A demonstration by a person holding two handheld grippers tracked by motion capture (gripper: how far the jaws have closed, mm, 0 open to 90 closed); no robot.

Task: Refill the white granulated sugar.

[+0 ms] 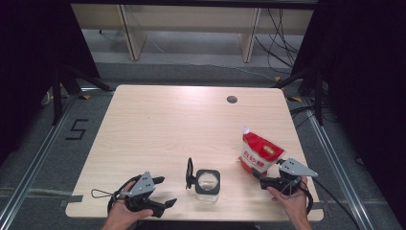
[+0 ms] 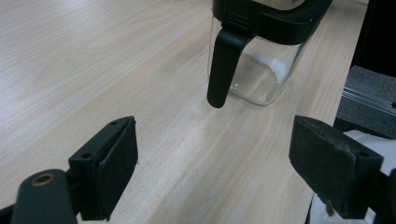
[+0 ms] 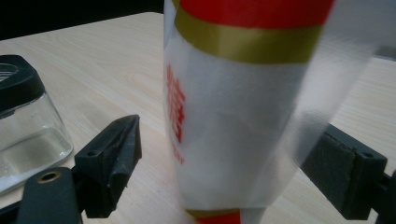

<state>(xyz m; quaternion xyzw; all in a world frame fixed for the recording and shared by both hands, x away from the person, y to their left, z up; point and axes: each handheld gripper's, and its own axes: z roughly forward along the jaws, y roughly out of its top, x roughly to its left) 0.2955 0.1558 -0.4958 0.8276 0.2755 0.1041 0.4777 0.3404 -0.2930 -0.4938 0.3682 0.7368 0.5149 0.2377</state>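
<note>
In the high view, a glass jar (image 1: pixel 208 186) with a black lid is seen near the front edge of the table (image 1: pixel 158 124), its handle turned to the left. A red and white pouch (image 1: pixel 258 153) is stood upright to the right of the jar, a little farther back. The left gripper (image 1: pixel 163 191) is held left of the jar, apart from it, with its jaws spread and nothing between them. The right gripper (image 1: pixel 258 179) is held right of the jar, its tips at the foot of the pouch.

In the left gripper view, the jar (image 2: pixel 261 70) is seen ahead of the spread jaws, well clear of them, with its black handle (image 2: pixel 224 65) hanging toward the camera.

In the right gripper view, the pouch (image 3: pixel 243 107) is seen standing between the widely spread jaws; the left pad is kept clear of it, while contact at the right pad cannot be told through the blur. The jar (image 3: pixel 28 126) is seen left of the pouch.
</note>
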